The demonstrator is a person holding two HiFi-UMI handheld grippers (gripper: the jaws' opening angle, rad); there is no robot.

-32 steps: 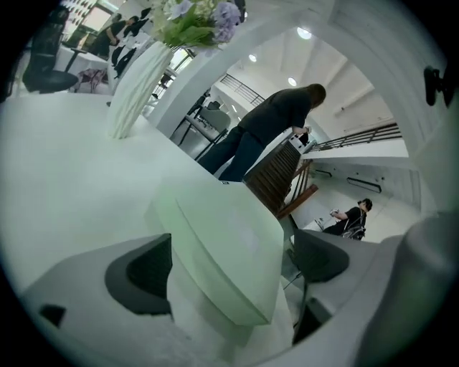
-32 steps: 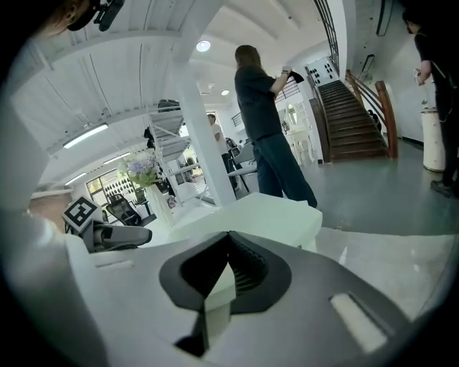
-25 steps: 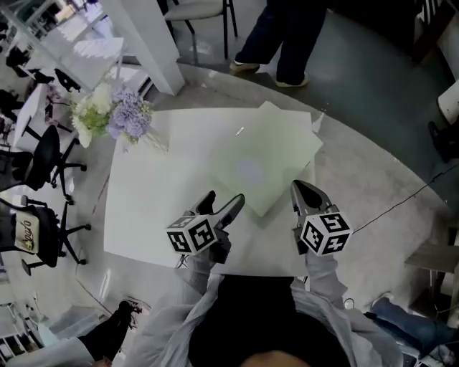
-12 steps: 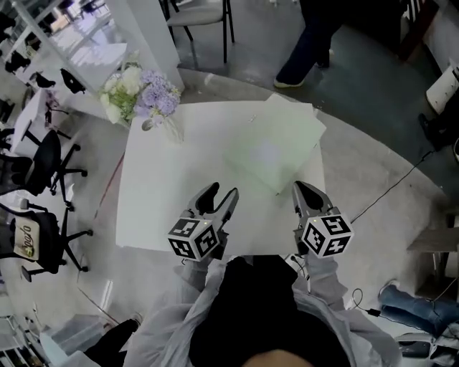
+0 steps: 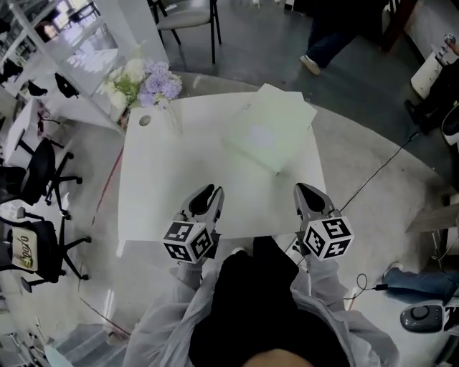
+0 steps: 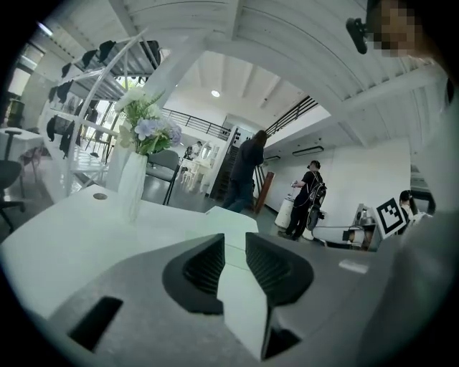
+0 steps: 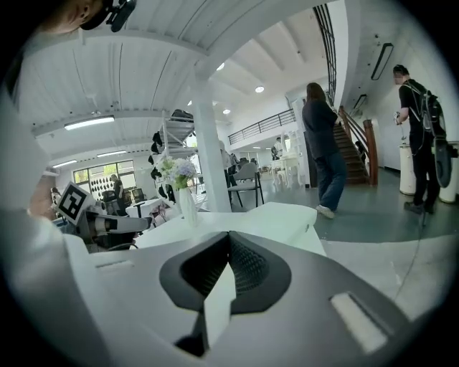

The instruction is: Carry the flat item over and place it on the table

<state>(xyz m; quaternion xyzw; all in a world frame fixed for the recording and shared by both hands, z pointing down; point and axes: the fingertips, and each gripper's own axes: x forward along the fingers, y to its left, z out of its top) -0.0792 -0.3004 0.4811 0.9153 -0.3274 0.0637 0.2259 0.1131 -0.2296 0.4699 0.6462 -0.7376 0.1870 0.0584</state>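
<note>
The flat item (image 5: 269, 136) is a pale green sheet lying on the far right part of the white table (image 5: 165, 186); nothing holds it. It also shows ahead of the jaws in the left gripper view (image 6: 233, 222) and the right gripper view (image 7: 280, 215). My left gripper (image 5: 209, 192) hovers over the table's near edge, well short of the sheet. Its jaws have just been closing and now leave a narrow gap (image 6: 235, 240) with nothing between them. My right gripper (image 5: 305, 188) is beside it at the near right edge, jaws together (image 7: 229, 236) and empty.
A vase of white and purple flowers (image 5: 147, 82) stands at the table's far left corner, a small round disc (image 5: 145, 121) near it. Office chairs (image 5: 29, 172) stand to the left, another chair (image 5: 183, 14) beyond. A person (image 5: 337, 36) walks behind; a cable (image 5: 380, 172) crosses the floor at right.
Both grippers have drawn back from the green sheet toward the table's near edge. The left jaws went from wide apart to nearly together. The person behind walked off to the right.
</note>
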